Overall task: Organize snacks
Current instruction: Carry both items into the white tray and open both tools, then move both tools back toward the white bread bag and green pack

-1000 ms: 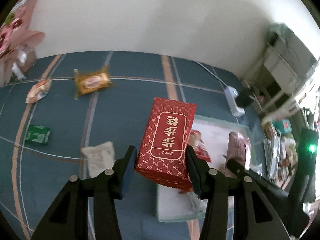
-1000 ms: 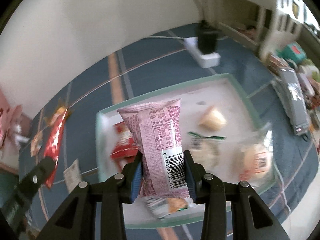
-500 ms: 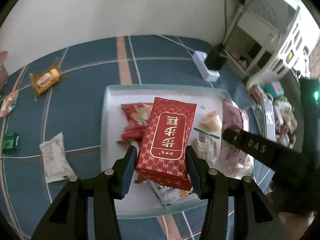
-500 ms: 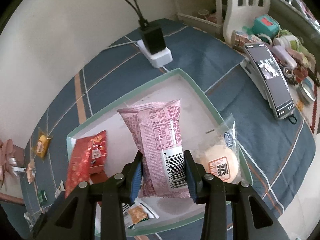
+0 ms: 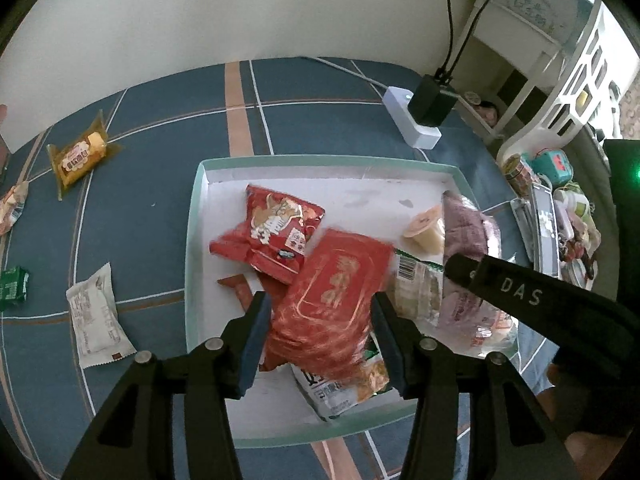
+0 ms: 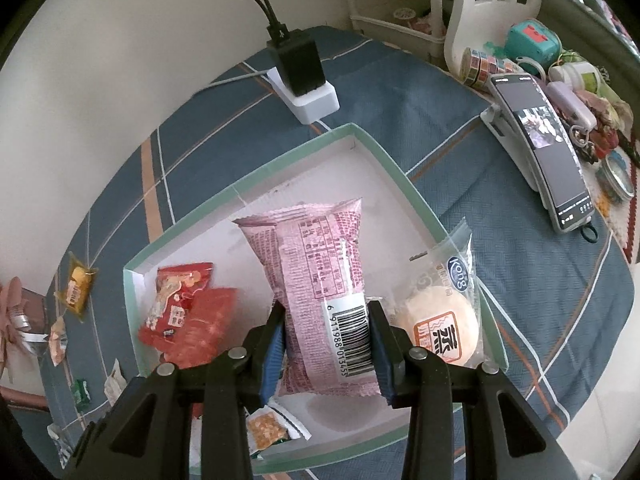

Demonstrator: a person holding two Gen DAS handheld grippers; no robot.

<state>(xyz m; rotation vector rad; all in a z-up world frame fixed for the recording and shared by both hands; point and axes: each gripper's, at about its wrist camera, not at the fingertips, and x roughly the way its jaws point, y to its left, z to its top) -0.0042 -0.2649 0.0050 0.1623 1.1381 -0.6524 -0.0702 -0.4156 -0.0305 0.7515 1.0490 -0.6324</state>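
Observation:
A white tray with a green rim (image 5: 192, 240) lies on the blue checked cloth and holds several snacks. My left gripper (image 5: 320, 336) hangs over the tray's near side and its jaws are opening. The red patterned packet (image 5: 336, 292) sits between them, blurred and tilted, slipping down onto the snacks; it shows as a red blur (image 6: 208, 328) in the right wrist view. Over the tray's right half my right gripper (image 6: 326, 344) is shut on a pink packet (image 6: 316, 264) with a barcode, held upright. The pink packet (image 5: 468, 232) also appears at the right of the left wrist view.
In the tray lie a red snack bag (image 5: 280, 232), a jelly cup (image 5: 426, 228) and a round bun packet (image 6: 440, 320). Yellow (image 5: 80, 156), white (image 5: 98, 320) and green (image 5: 14, 288) snacks lie loose on the cloth at left. A power strip (image 5: 412, 120) and a phone (image 6: 540, 148) flank the tray.
Both grippers have come over the tray and lower. The red packet, sharp and upright before, is now blurred and tilted between the left jaws, which stand slightly wider.

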